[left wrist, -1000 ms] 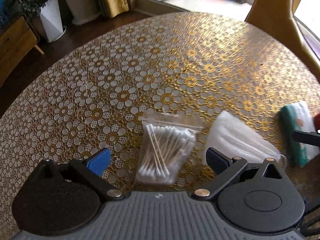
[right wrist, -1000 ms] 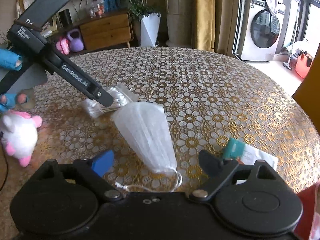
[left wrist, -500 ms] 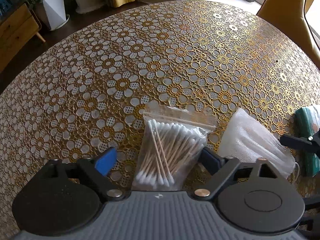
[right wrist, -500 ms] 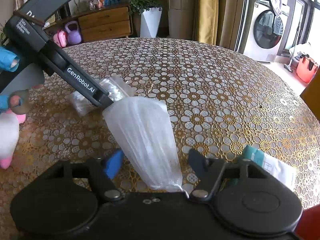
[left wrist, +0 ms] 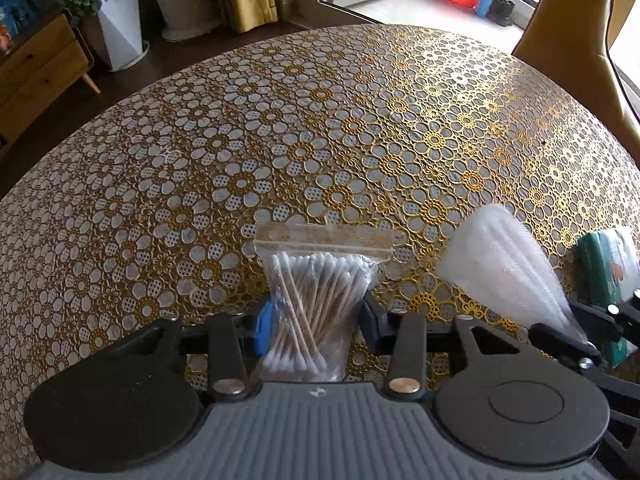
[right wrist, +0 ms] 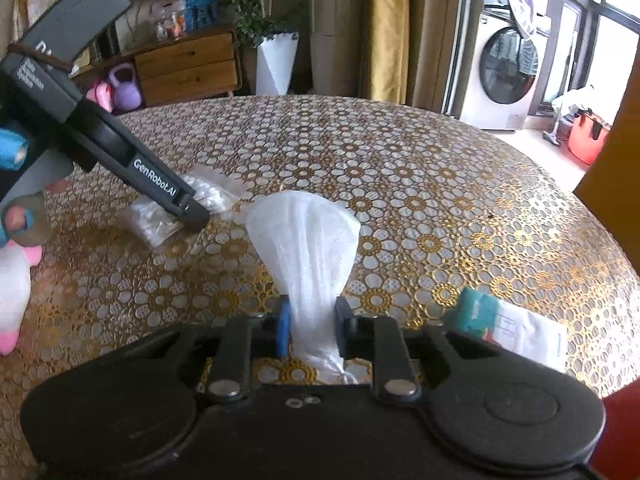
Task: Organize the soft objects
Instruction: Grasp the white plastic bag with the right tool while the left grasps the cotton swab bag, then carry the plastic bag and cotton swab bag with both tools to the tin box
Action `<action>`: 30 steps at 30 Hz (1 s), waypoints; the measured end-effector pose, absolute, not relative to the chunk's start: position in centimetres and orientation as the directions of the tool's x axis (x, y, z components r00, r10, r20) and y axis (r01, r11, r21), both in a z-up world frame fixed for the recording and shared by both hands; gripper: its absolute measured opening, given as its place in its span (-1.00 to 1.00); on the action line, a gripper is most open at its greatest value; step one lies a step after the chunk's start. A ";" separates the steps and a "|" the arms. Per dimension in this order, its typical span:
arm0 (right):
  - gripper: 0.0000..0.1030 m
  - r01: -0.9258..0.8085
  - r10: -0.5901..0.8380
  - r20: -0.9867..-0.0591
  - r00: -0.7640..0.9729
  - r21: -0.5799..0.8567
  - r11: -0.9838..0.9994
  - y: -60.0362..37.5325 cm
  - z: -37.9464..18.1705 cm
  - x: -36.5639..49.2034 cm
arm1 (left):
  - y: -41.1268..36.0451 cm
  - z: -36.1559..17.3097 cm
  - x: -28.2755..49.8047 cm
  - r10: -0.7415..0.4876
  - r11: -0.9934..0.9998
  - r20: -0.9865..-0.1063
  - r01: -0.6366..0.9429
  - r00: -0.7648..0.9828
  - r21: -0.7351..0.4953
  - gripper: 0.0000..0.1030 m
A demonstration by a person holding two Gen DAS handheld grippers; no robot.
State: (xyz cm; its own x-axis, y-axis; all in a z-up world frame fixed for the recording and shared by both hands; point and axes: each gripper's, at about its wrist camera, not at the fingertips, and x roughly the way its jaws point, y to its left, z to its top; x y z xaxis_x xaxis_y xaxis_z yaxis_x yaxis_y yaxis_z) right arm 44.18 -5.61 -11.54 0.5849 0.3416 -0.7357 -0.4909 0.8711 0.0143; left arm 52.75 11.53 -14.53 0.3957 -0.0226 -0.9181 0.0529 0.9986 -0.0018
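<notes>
Clear zip bag of cotton swabs (left wrist: 316, 300) pinched in left gripper (left wrist: 318, 320), white gauzy mesh pouch (right wrist: 306, 248) bunched and squeezed in right gripper (right wrist: 310, 326), gold floral table (left wrist: 320, 140)

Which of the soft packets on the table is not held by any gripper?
The green tissue pack, lying free at the right. The cotton swab bag sits in the left gripper; the white mask in the right gripper.

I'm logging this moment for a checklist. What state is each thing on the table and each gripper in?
Left gripper: shut on the swab bag.
Swab bag: zip sealed, pinched at its lower half.
Right gripper: shut on the white pouch.
White pouch: squeezed narrow at the grip, fanned wide beyond.
Green packet: lying flat, untouched.
Plush toy: at table edge, untouched.
</notes>
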 end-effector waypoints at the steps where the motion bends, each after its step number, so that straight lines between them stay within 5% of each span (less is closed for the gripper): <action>1: -0.67 -0.483 0.342 -0.731 0.591 0.019 0.875 -5.8 -11.3 44.0 | 11.7 -14.0 52.2 -0.023 0.999 -0.917 0.048 0.399 -0.004 -0.21; 30: -0.75 -0.411 0.428 -0.591 0.683 0.173 0.895 -17.9 2.5 28.8 | 0.8 1.4 36.2 -0.115 0.990 -0.858 0.128 0.501 -0.058 -0.21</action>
